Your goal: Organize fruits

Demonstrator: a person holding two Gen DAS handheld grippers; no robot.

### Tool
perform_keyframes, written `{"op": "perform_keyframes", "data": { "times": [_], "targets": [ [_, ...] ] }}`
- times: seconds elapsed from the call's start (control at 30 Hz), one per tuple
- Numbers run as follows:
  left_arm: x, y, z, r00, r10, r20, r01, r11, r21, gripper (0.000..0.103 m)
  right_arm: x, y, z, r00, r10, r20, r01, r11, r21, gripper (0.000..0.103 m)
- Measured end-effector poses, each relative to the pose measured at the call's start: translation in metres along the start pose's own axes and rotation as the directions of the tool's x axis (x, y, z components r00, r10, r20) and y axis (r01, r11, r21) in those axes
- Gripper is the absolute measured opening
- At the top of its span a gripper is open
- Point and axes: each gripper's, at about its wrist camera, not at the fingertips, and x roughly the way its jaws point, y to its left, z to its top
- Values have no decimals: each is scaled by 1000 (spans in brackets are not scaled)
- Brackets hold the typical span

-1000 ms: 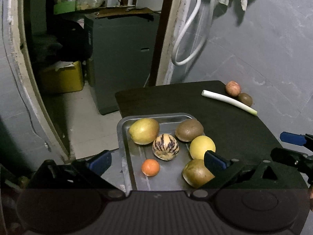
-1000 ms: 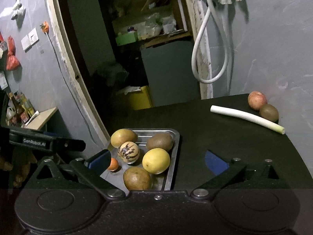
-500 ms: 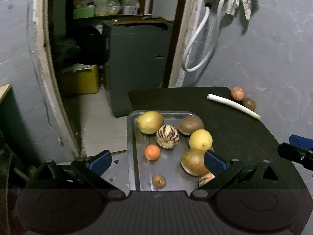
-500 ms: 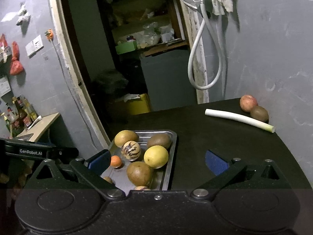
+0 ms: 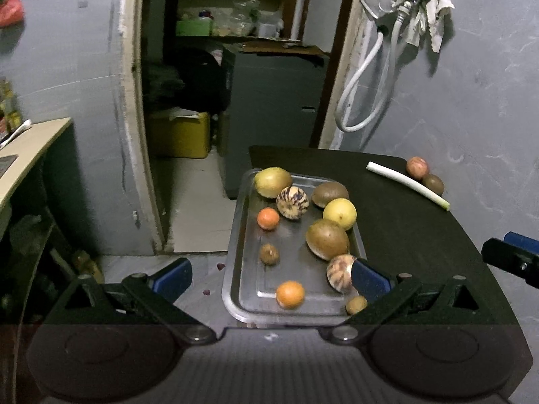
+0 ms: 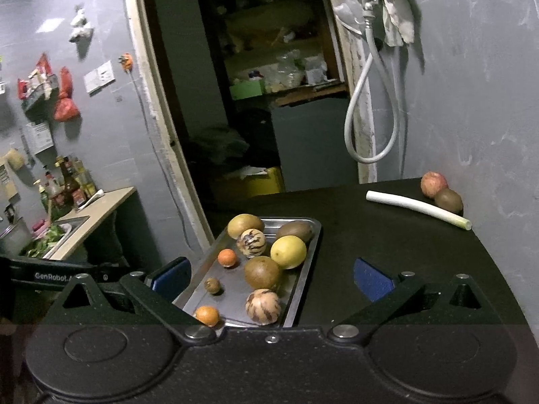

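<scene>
Room: grey plaster walls, open doorway to a dim store room, white hose (image 6: 370,107) looped on the wall beside the door frame.
Surface: dark tabletop (image 6: 387,245), close against the right-hand wall.
Tray: rectangular steel tray (image 5: 235,235) at the table's left edge, holding most of the fruit.
Tray contents: yellow-green pear-shaped fruit (image 5: 272,181), striped cream-and-purple melon (image 5: 292,202), brown kiwi-like fruit (image 5: 329,194), yellow lemon (image 5: 339,214), large brown oval fruit (image 5: 327,239), small orange (image 5: 268,218), small brown round fruit (image 5: 268,253), second small orange (image 5: 290,294), second striped fruit (image 5: 338,272), one more small brownish fruit (image 5: 356,304) at the near right corner.
Off tray: red apple (image 6: 434,184) and brown kiwi (image 6: 448,200), touching, at the far right by the wall; white leek stalk (image 6: 417,209) just in front of them.
Left gripper (image 5: 269,277): jaws spread wide, nothing between them, above the tray's near end.
Right gripper (image 6: 269,274): jaws spread wide, empty, over the tray's right rim and bare table.
Change against one second ago: both cameras farther back and higher; near half of tray now in view, with four more fruits showing; fruit positions unchanged.
Meaning for task: judged mid-way; apple and kiwi remain to be collected, right gripper nearer them; leek probably not part of the sorting.
Risk: round fruit likely to roll on smooth steel.
</scene>
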Motion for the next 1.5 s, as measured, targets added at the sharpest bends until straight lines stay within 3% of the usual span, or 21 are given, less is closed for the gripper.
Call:
{"op": "perform_keyframes", "data": {
  "times": [0.23,0.57,1.2,1.5],
  "targets": [
    [-38,-2,-33,999,43,33,-41,997,-59,102,-32,7,-15,999,27,23,-27,999,-21,102],
    [-71,-8,-56,992,99,74,-92,991,-94,102,-62,21,-33,998,50,48,-47,997,-67,102],
    [-102,-40,-100,981,108,159,-95,992,-85,102,-100,24,-60,993,20,113,-9,996,-94,102],
    [-112,-40,-118,980,102,173,-80,989,-128,102,-114,16,-81,993,-15,118,26,995,-92,103]
  ]
}}
